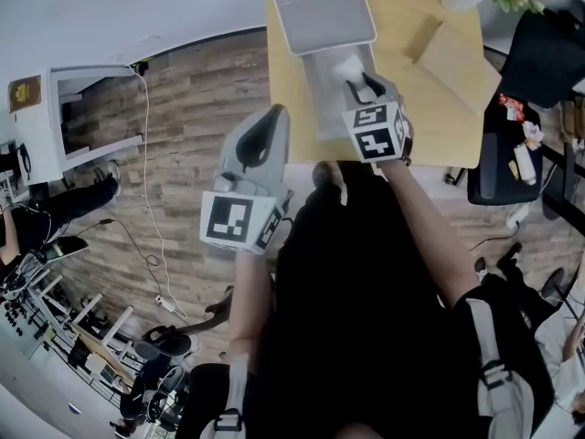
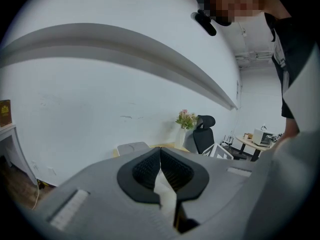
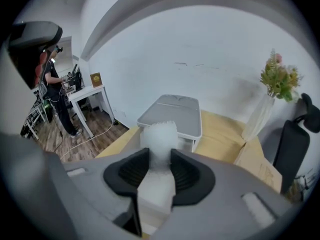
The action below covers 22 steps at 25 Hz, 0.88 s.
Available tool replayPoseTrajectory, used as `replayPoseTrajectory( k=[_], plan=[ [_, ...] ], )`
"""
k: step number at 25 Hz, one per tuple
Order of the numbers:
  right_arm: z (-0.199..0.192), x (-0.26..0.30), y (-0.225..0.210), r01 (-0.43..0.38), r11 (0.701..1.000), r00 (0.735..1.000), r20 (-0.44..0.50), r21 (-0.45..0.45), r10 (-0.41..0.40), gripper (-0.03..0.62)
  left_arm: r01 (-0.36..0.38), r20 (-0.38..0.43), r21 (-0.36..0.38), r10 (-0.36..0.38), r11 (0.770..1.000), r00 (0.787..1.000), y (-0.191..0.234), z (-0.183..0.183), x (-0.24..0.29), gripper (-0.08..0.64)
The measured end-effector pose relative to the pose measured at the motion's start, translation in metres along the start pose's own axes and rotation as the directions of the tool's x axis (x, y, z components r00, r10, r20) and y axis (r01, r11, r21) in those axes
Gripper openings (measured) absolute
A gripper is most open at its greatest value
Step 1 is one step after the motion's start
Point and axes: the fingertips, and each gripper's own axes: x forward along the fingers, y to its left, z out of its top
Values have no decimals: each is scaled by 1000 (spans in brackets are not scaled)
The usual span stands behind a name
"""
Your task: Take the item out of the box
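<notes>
A grey box (image 1: 322,108) stands on the wooden table (image 1: 430,117), its lid (image 1: 318,7) flipped back behind it. My right gripper (image 1: 361,82) hangs over the open box, shut on a white foam block (image 1: 347,66). The right gripper view has the foam block (image 3: 159,131) standing up between the black pads (image 3: 186,171), above the grey box lid (image 3: 172,114). My left gripper (image 1: 274,115) sits left of the table over the floor, apart from the box. In its own view the left gripper (image 2: 160,155) has its pads meeting at the tips, with nothing clearly held.
A cardboard box (image 1: 452,48) lies on the table right of the grey box, and a vase of flowers (image 3: 276,84) stands behind it. A black office chair (image 1: 539,71) is at the table's right side. White desks (image 1: 64,117) and cables (image 1: 151,236) fill the floor at left.
</notes>
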Motion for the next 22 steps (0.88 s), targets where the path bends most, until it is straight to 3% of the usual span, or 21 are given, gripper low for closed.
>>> replayPoseTrajectory(
  k=[6,12,22],
  plan=[
    [2,-43,19,21,997,994,102,73,-28,138,47,19,19,-47,999,999,-10,-1,-34,11],
    [2,-98,35,36,995,979,195,91,-53,138,80,57,22,-81,997,995,-28,-6,-72,9],
    [19,-211,55,5,989,907,416,146,-66,137,129,136,37,-133,991,982,-57,0,-130,11]
  ],
)
